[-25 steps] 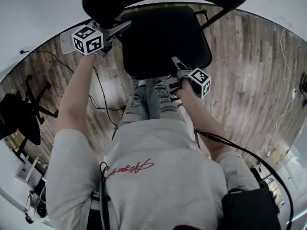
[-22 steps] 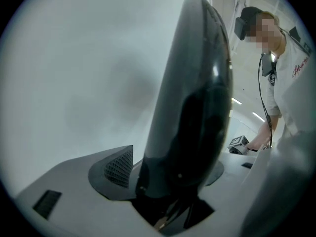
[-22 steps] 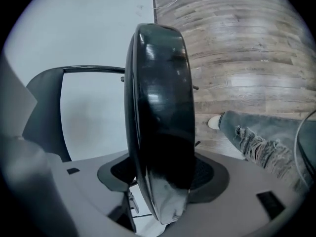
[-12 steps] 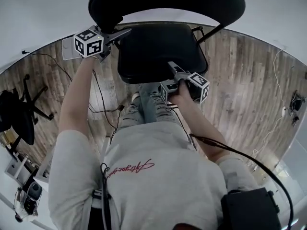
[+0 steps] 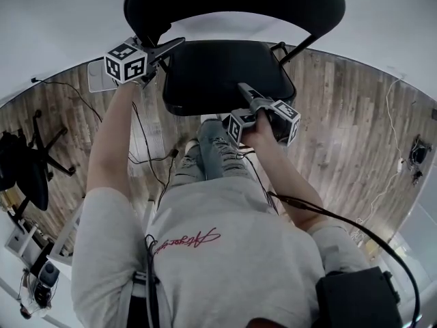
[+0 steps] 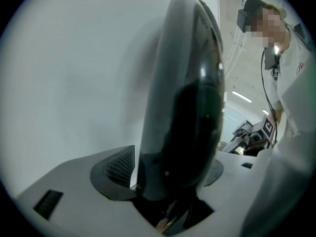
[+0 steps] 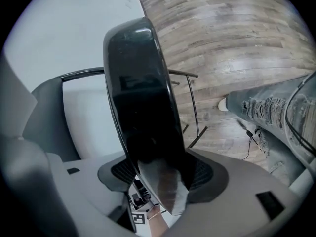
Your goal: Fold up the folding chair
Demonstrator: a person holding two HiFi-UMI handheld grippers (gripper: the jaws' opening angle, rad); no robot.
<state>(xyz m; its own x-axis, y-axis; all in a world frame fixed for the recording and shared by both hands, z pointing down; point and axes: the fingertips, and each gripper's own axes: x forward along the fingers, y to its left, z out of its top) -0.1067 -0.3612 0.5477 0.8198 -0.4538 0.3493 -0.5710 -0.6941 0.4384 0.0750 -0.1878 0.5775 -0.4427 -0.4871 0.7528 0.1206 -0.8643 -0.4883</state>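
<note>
The black folding chair stands against the white wall, its curved backrest [image 5: 232, 2] at the top of the head view and its seat [image 5: 229, 74] below it. My left gripper [image 5: 169, 47] is shut on the backrest's left end; in the left gripper view the backrest [image 6: 183, 107] fills the space between the jaws of that gripper [image 6: 173, 184]. My right gripper [image 5: 246, 93] is shut on the seat's front edge. The right gripper view shows the seat's edge [image 7: 143, 107] clamped in that gripper [image 7: 158, 174], with the chair's thin metal frame [image 7: 190, 102] behind.
The person's legs in torn jeans [image 5: 212, 152] stand just in front of the seat on the wooden floor [image 5: 341, 135]. Cables [image 5: 147, 149] trail over the floor at the left. A black office chair [image 5: 27, 169] stands far left. The white wall [image 5: 61, 26] is right behind the chair.
The seat looks shorter from above than a second ago: its front edge has come up with the right gripper on it. The left gripper has kept its hold on the backrest.
</note>
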